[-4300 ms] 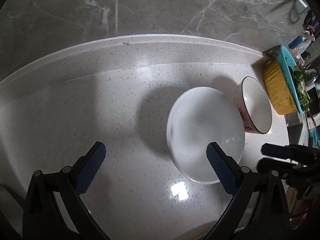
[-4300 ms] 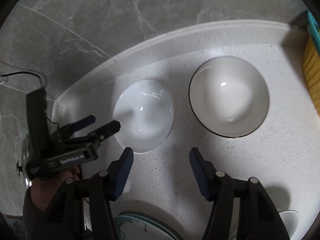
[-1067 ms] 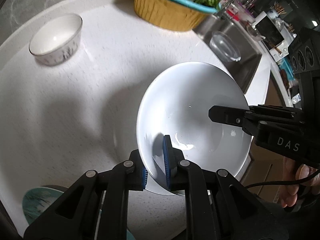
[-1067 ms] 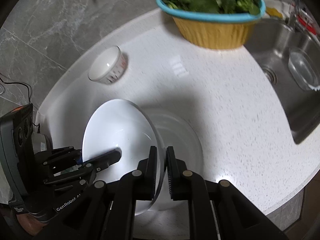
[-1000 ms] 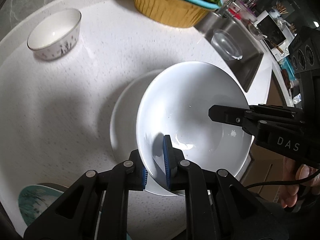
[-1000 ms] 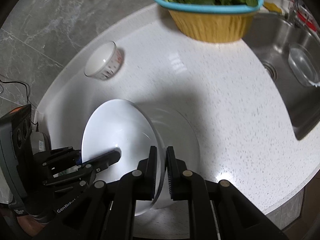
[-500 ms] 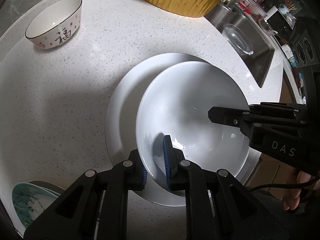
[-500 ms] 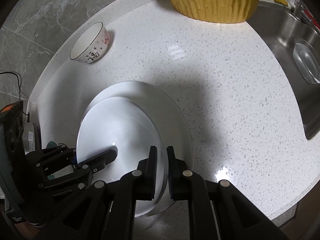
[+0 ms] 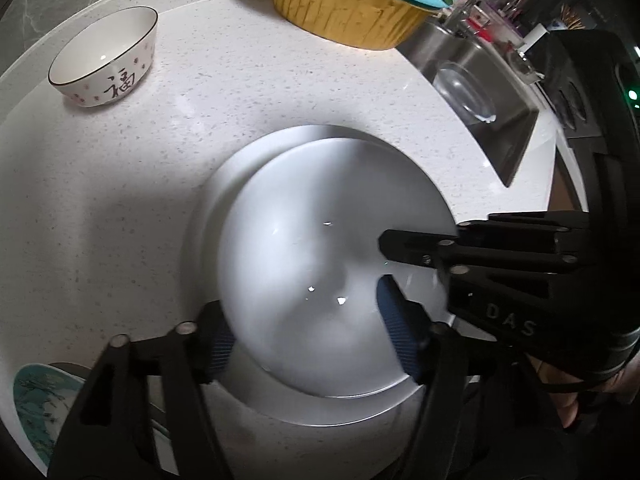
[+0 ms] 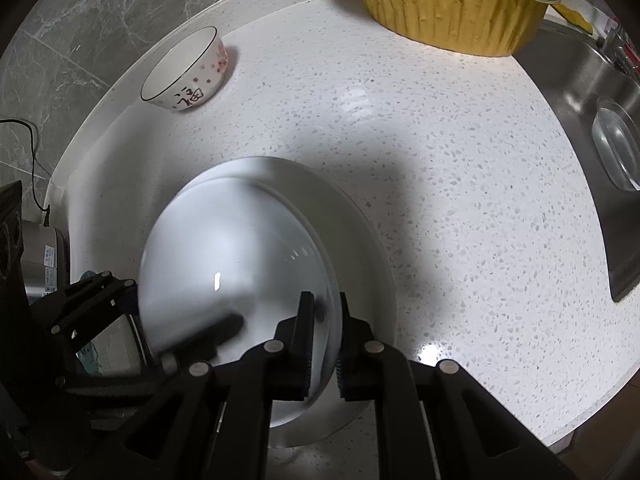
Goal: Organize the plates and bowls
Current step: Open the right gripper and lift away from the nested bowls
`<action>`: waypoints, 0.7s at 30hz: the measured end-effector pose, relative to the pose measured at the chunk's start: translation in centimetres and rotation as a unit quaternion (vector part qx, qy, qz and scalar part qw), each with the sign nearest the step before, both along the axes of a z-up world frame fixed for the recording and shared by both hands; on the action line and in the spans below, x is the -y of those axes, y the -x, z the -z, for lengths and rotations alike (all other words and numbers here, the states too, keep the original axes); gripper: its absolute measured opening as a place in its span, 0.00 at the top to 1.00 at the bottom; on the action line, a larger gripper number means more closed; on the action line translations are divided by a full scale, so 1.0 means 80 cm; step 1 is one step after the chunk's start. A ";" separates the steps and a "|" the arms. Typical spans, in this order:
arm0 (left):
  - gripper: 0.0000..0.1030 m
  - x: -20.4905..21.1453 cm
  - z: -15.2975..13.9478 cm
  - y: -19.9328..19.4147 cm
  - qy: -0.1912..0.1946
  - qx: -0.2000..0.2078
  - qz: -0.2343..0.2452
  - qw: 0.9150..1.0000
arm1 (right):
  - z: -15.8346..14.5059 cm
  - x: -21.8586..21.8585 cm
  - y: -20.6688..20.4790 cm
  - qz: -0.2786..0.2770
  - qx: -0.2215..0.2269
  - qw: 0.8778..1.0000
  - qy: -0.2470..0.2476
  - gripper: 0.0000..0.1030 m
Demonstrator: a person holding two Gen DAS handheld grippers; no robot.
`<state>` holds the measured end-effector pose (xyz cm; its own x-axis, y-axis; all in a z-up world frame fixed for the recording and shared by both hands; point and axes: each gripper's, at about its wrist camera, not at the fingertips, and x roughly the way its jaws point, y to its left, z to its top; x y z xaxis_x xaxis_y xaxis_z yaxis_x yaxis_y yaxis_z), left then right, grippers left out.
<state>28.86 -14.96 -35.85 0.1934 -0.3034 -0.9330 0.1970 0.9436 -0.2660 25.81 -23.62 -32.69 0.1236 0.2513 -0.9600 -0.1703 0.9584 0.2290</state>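
A plain white bowl [image 9: 320, 256] [image 10: 232, 256] rests inside a larger white plate [image 9: 224, 184] [image 10: 352, 232] on the speckled white counter. My left gripper [image 9: 308, 328] is open, its blue pads on either side of the bowl's near rim. My right gripper [image 10: 323, 340] still pinches the bowl's right rim between its nearly closed pads, and it shows in the left wrist view [image 9: 460, 248]. A small white bowl [image 9: 106, 56] [image 10: 184, 76] with a black character and red dots stands at the back left.
A yellow basket [image 9: 352, 4] [image 10: 452, 8] with a teal colander of greens stands at the back. A steel sink [image 9: 480, 92] [image 10: 600, 92] with a glass bowl is on the right. A teal patterned plate [image 9: 32, 408] lies at the near left edge.
The white bowl has come down into the large plate. My left gripper has opened and let go of its rim. My right gripper keeps its hold.
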 end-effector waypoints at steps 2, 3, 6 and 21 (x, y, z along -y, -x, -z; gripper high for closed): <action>0.35 -0.004 -0.001 0.001 0.010 0.001 -0.007 1.000 | 0.000 -0.001 0.001 -0.002 0.000 1.000 0.002 0.92; 0.35 -0.006 -0.002 0.001 0.012 0.001 -0.008 1.000 | 0.000 -0.001 0.001 -0.002 0.000 1.000 0.001 0.92; 0.33 -0.010 -0.008 0.005 0.015 0.007 -0.010 1.000 | -0.001 0.000 0.002 0.000 -0.002 1.000 -0.001 0.92; 0.21 -0.078 -0.078 0.000 0.059 0.051 -0.070 0.994 | -0.012 0.008 -0.007 0.002 -0.001 1.000 -0.005 0.84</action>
<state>28.87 -8.73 -29.64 0.3328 -0.3738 -0.8657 0.0972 0.9268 -0.3628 26.35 -24.22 -31.72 0.1219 0.2613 -0.9575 -0.1651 0.9566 0.2400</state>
